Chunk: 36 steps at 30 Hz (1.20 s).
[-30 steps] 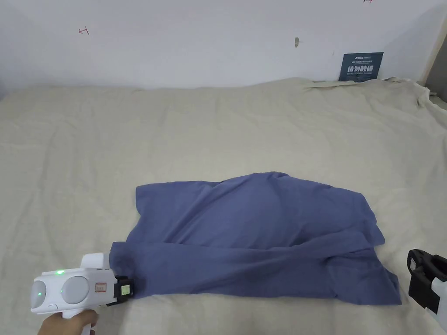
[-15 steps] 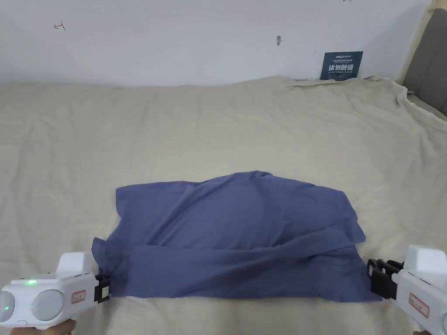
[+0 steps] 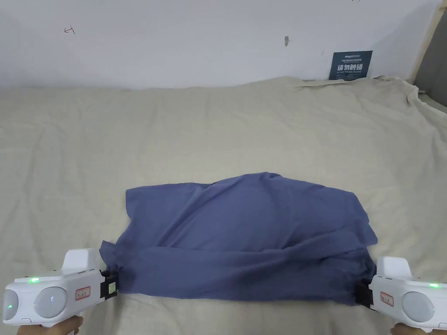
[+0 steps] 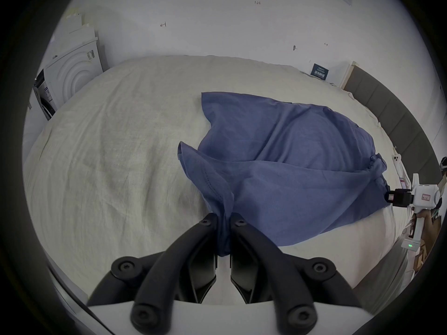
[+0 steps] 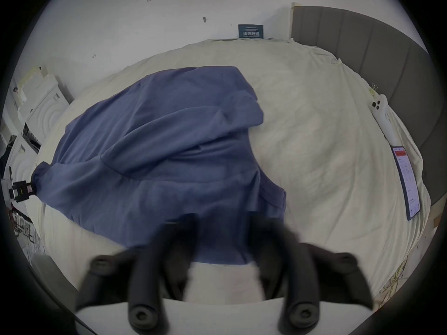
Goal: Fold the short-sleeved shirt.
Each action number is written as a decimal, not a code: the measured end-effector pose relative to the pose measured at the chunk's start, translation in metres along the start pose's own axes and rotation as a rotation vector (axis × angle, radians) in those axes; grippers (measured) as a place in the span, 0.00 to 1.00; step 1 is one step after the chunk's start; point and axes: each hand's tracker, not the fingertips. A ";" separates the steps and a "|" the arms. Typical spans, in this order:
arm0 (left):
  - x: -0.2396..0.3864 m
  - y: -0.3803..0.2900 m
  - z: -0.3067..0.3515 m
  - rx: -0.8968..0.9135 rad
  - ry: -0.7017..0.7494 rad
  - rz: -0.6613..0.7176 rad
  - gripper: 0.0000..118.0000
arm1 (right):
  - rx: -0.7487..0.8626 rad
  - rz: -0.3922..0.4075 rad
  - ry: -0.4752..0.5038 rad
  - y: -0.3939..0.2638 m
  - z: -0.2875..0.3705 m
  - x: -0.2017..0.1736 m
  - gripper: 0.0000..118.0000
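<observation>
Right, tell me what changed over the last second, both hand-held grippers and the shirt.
The right hand-held gripper came in from the right edge to the shirt's near right corner; its jaws are blurred there, spread around the cloth, so no firm grip can be confirmed. The left hand-held gripper stayed shut on the near left corner. The shirt stayed rumpled in the same place on the bed.

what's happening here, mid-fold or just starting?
Mid-fold, by the look of it. A person holds a gripper in each hand at the near edge of a blue short-sleeved shirt spread on a beige bed sheet. The left gripper is shut on the shirt's near left corner, cloth bunched between its jaws. The right gripper is at the near right corner with its jaws apart around the cloth, blurred; not clamped yet. The shirt is rumpled, one layer already lying over.
</observation>
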 end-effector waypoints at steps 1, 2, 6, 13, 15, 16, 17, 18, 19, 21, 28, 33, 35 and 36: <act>0.000 -0.001 0.000 -0.002 0.000 0.001 0.05 | 0.004 0.017 0.001 -0.001 0.002 -0.002 0.14; -0.001 -0.002 -0.001 -0.004 0.000 0.004 0.05 | 0.009 0.021 0.001 -0.001 0.004 -0.003 0.05; -0.003 -0.004 -0.001 -0.001 -0.002 0.025 0.05 | 0.058 0.005 0.015 -0.002 0.030 -0.003 0.03; -0.012 -0.006 0.004 0.017 -0.022 0.060 0.05 | 0.157 0.015 0.034 0.001 0.075 0.009 0.02; -0.014 -0.007 0.011 0.026 -0.031 0.067 0.05 | 0.184 0.000 0.042 0.000 0.090 0.012 0.02; -0.015 -0.008 0.015 0.030 -0.035 0.068 0.05 | 0.189 -0.011 0.050 -0.001 0.093 0.018 0.02; -0.016 -0.010 0.021 0.035 -0.036 0.067 0.05 | 0.196 -0.019 0.059 -0.003 0.100 0.019 0.02; -0.016 -0.013 0.026 0.039 -0.035 0.066 0.05 | 0.203 -0.024 0.064 -0.005 0.106 0.019 0.02; -0.016 -0.017 0.032 0.042 -0.036 0.066 0.05 | 0.203 -0.029 0.068 -0.008 0.112 0.020 0.02; -0.017 -0.026 0.043 0.041 -0.038 0.056 0.05 | 0.202 -0.042 0.077 -0.017 0.122 0.021 0.02; -0.022 -0.070 0.059 -0.008 -0.018 0.029 0.05 | 0.135 -0.037 0.064 -0.056 0.124 0.018 0.03; -0.023 -0.086 0.034 -0.056 0.002 0.051 0.05 | 0.036 -0.025 0.004 -0.074 0.086 0.018 0.03; -0.022 -0.090 0.024 -0.080 0.017 0.052 0.05 | 0.011 -0.039 0.006 -0.079 0.072 0.021 0.03; -0.021 -0.092 0.021 -0.087 0.021 0.053 0.05 | -0.014 -0.047 -0.003 -0.080 0.066 0.022 0.03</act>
